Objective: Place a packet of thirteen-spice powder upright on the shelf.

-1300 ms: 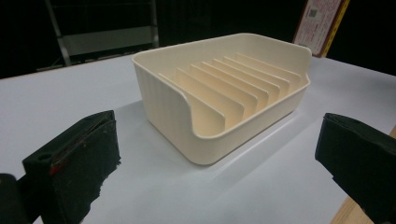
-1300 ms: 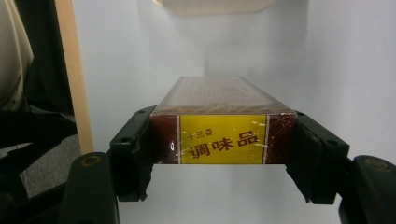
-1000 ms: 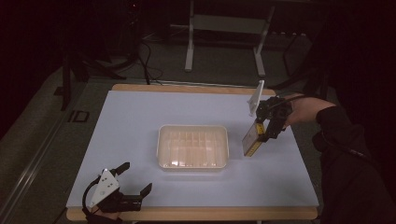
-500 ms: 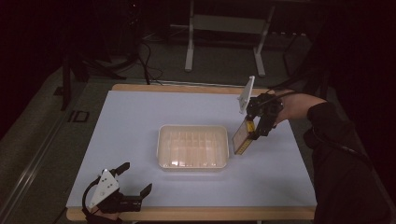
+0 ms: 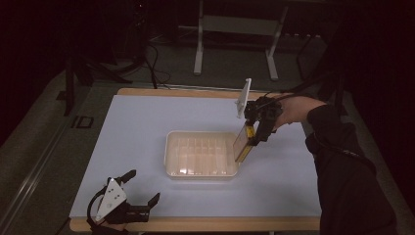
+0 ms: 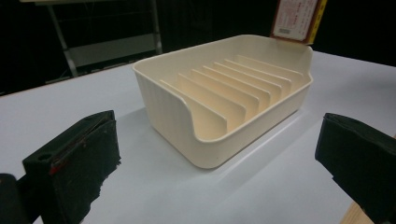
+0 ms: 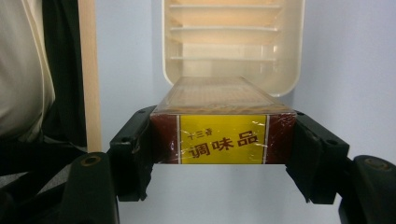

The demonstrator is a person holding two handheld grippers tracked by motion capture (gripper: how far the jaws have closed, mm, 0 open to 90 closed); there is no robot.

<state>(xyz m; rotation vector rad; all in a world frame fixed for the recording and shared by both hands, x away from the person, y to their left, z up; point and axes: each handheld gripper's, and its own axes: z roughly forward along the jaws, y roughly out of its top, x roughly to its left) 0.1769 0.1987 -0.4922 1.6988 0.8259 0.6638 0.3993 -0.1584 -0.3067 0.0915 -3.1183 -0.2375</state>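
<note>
One second on, the right gripper (image 5: 250,142), fingers clamped on the seasoning box (image 5: 242,143), has swung from beside the slotted tray (image 5: 169,152) to its right rim; slotting looks imminent. Left gripper (image 5: 142,188) rests wide open.

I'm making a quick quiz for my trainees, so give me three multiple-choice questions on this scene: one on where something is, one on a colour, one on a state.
1. Where is the box held by the right tool?
A. over the right end of the slotted tray
B. flat on the table's near left corner
C. on the floor

2. What colour is the label on the box's end?
A. green
B. yellow
C. white

3. How does the left tool stand?
A. shut on the tray
B. shut on the box
C. open, holding nothing

Answers: 1 A, the high view shows the box tilted at the tray's right end. 2 B, the right gripper view shows a yellow panel with dark characters. 3 C, the left gripper view shows its jaws wide apart with bare table between.
</note>
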